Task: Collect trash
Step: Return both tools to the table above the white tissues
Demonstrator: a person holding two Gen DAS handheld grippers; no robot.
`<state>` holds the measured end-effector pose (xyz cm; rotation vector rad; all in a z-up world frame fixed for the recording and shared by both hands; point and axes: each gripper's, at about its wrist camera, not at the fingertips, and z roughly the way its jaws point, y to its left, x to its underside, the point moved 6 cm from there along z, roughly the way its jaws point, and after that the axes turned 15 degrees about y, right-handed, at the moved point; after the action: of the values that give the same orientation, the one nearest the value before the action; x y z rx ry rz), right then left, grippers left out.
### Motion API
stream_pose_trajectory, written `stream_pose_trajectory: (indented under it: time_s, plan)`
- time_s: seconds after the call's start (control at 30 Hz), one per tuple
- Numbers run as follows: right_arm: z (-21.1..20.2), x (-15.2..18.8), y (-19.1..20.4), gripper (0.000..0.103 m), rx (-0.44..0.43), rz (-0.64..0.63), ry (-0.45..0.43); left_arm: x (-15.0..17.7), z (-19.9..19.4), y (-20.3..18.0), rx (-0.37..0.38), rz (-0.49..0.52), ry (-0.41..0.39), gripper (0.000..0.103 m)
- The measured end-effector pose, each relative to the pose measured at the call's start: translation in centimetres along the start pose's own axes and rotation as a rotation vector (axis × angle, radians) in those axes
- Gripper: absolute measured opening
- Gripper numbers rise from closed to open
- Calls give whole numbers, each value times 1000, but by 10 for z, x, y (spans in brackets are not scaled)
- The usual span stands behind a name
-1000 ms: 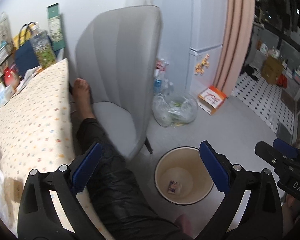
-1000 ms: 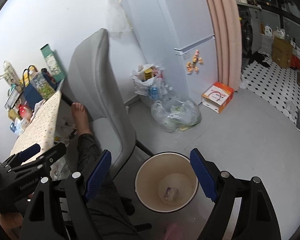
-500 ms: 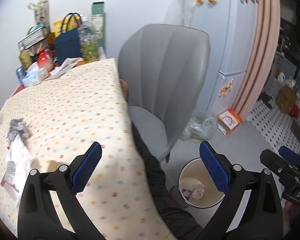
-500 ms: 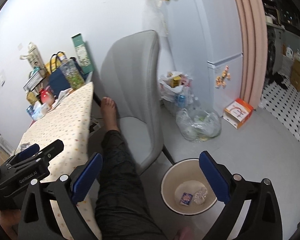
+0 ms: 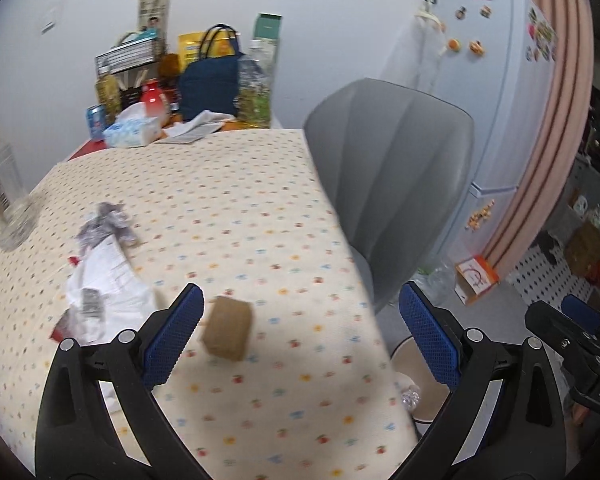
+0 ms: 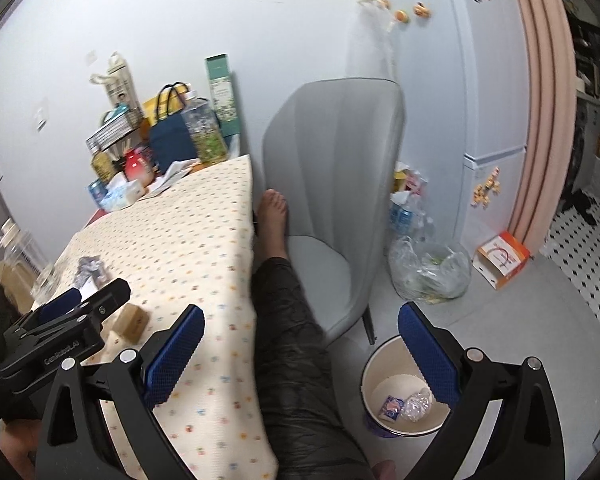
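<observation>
A small brown cardboard box (image 5: 227, 332) lies on the dotted tablecloth (image 5: 240, 220), just ahead of my left gripper (image 5: 304, 336), which is open and empty above the table's near edge. White crumpled paper (image 5: 104, 280) and a grey wrapper (image 5: 106, 226) lie to its left. A cream waste bin (image 6: 404, 392) on the floor holds a small blue packet (image 6: 392, 406) and a clear crumpled wrapper (image 6: 416, 400). My right gripper (image 6: 302, 340) is open and empty above my leg and the bin. The box also shows in the right wrist view (image 6: 130, 322).
A grey chair (image 5: 396, 184) stands at the table's right side. Bags, bottles and a tissue pack (image 5: 134, 130) crowd the far end. A clear jar (image 5: 14, 216) stands at the left. A clear trash bag (image 6: 430, 274) and an orange box (image 6: 502, 258) lie by the fridge (image 6: 492, 80).
My left gripper has swung up and left from over the bin to over the table. My right gripper has lifted and turned left; a clear wrapper has appeared in the bin.
</observation>
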<state>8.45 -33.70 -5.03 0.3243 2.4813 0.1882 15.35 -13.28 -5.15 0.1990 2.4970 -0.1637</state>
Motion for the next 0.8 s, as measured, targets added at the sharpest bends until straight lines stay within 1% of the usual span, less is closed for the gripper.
stream_pose_trajectory:
  time_s: [0.37, 0.57, 0.8]
  plan:
    - [-11, 9, 67, 95, -5, -122, 0, 17, -21, 67, -43, -113, -34, 97]
    - [-5, 18, 102, 95, -18, -188, 23, 31, -29, 104, -73, -180, -44, 97]
    - [8, 29, 138, 95, -34, -242, 54, 50, -30, 156, -101, -262, -28, 97]
